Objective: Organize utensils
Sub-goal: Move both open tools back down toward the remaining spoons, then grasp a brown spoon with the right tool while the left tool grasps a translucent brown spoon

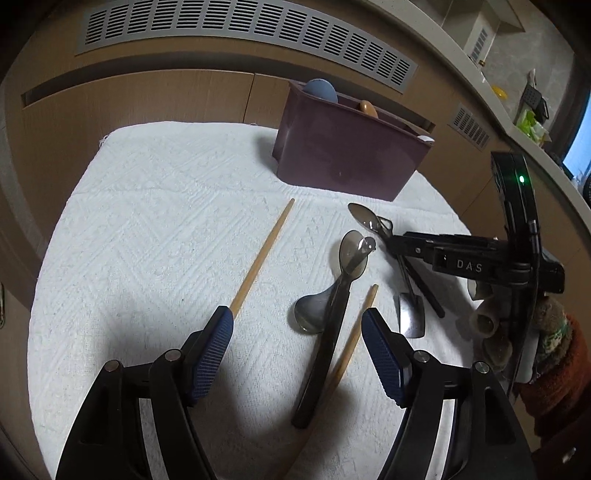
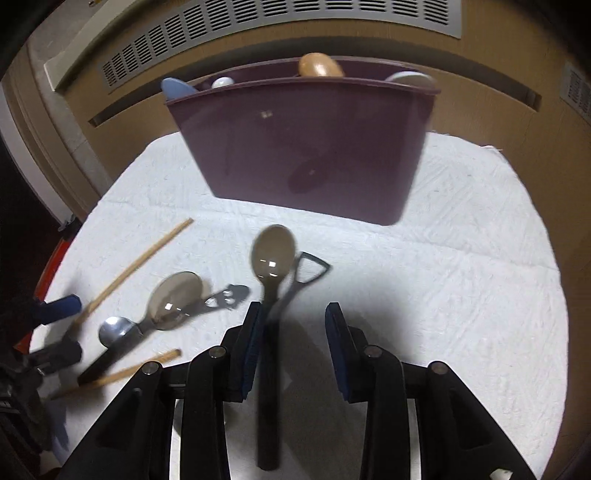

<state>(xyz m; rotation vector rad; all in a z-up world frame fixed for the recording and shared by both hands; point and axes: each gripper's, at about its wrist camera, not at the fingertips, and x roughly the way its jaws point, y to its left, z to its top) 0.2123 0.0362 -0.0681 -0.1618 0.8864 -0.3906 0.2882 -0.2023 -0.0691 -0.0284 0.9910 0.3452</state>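
Note:
A maroon utensil bin (image 1: 347,155) (image 2: 306,151) stands at the back of the white cloth and holds several spoons. On the cloth lie two wooden chopsticks (image 1: 264,254) (image 1: 354,332), a metal spoon (image 1: 312,310), a dark translucent spoon (image 1: 352,254) with a long black handle, and a bottle opener (image 2: 225,295). My left gripper (image 1: 297,325) is open above the dark spoon's handle and the near chopstick. My right gripper (image 2: 291,325) (image 1: 391,229) is open around the neck of another dark spoon (image 2: 273,251), beside a black peeler (image 2: 306,269).
The white textured cloth (image 1: 147,221) covers the table. A wooden wall with a grey vent grille (image 1: 240,26) runs behind. A counter with small items (image 1: 528,118) is at the far right.

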